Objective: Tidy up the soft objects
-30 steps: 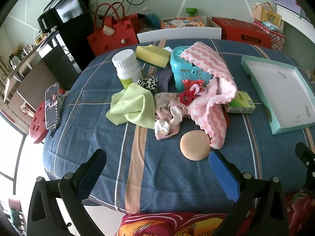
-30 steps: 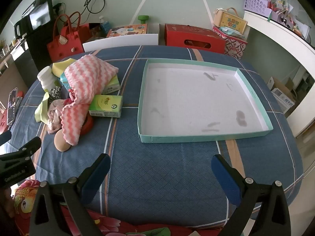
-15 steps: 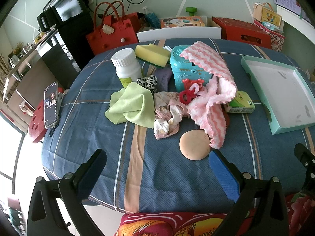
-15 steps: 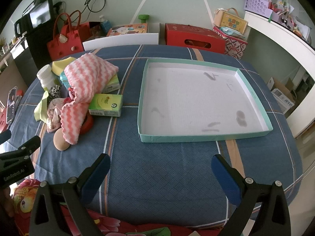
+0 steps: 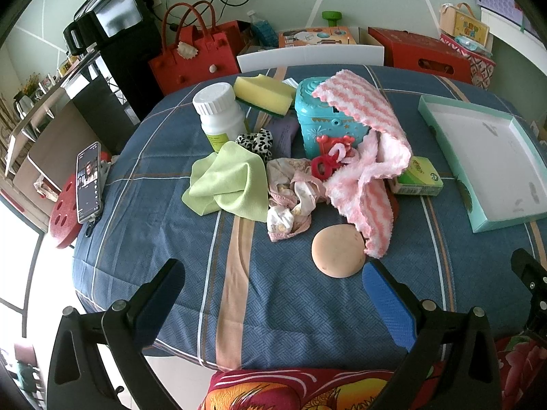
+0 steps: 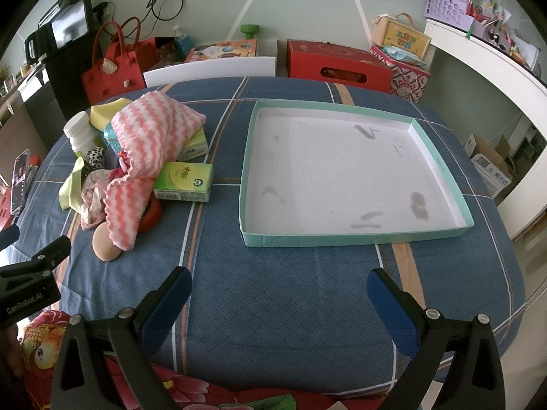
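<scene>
Heaped at left on the blue plaid tablecloth (image 5: pixel 280 294): lime-green microfibre cloth (image 5: pixel 229 184), pink-and-white wavy fleece towel (image 5: pixel 362 143), round tan sponge puff (image 5: pixel 338 250). Left gripper (image 5: pixel 273 282) released, near the puff. Right gripper (image 6: pixel 278 288) released, near the empty mint-green cardboard tray (image 6: pixel 348 239).

Both grippers are the same build: black plastic triangular-frame arms, silver screw heads at the joints, blue pads on the inner finger faces. Left gripper (image 5: pixel 273 294) and right gripper (image 6: pixel 280 300) match in shape. In the right wrist view the left gripper's black body carries white "GenRobot.AI" lettering, near the red floral fabric (image 6: pixel 44 338).
</scene>
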